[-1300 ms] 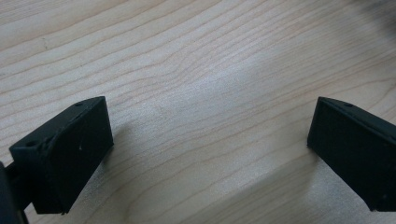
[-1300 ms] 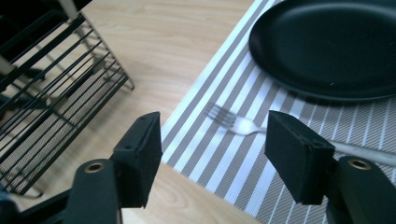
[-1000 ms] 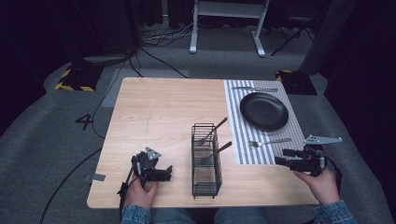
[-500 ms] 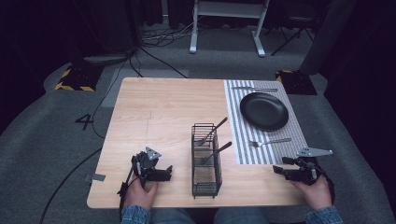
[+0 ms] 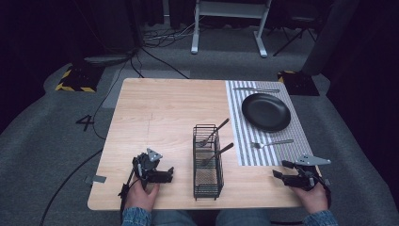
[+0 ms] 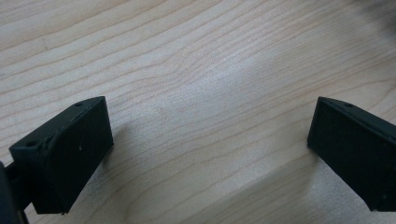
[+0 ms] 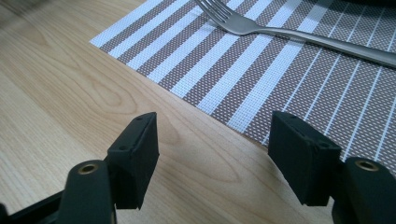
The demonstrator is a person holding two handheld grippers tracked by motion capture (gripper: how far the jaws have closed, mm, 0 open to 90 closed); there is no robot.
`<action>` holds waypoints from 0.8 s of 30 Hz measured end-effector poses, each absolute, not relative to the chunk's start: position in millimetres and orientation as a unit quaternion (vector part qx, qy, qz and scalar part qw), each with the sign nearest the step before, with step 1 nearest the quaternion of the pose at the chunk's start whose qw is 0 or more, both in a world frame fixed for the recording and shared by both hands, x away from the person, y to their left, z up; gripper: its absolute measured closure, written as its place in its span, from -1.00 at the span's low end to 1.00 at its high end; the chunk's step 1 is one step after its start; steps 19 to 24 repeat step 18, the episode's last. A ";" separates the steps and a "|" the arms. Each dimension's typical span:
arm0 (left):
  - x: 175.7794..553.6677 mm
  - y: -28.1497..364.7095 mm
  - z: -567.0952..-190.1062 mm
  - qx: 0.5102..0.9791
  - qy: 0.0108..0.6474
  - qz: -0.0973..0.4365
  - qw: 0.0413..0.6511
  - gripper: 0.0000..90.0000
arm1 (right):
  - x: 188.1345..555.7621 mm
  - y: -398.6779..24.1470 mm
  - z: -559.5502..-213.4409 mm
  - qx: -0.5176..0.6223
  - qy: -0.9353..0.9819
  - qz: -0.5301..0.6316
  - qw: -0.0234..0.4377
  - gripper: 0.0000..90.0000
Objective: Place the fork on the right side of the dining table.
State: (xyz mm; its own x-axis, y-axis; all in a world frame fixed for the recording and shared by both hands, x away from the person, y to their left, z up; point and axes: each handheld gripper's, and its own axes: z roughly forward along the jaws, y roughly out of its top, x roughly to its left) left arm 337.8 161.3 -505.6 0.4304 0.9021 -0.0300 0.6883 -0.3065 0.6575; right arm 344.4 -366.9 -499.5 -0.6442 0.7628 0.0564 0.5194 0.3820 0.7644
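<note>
Right hand-held gripper [image 7: 212,163], jaws released and empty, has the fork [image 7: 299,35] at twelve o'clock, its handle running toward two o'clock.

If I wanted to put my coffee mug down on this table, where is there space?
The wide bare stretch of the wooden table, left of the black wire basket and beyond the left gripper, is free. The striped placemat is crowded with a black plate and silver fork.
</note>
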 end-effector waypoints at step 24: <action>337.8 161.3 -505.6 0.789 0.504 0.176 0.305 -1.00 | 342.6 -356.9 -504.5 0.377 0.836 0.360 0.168 -0.75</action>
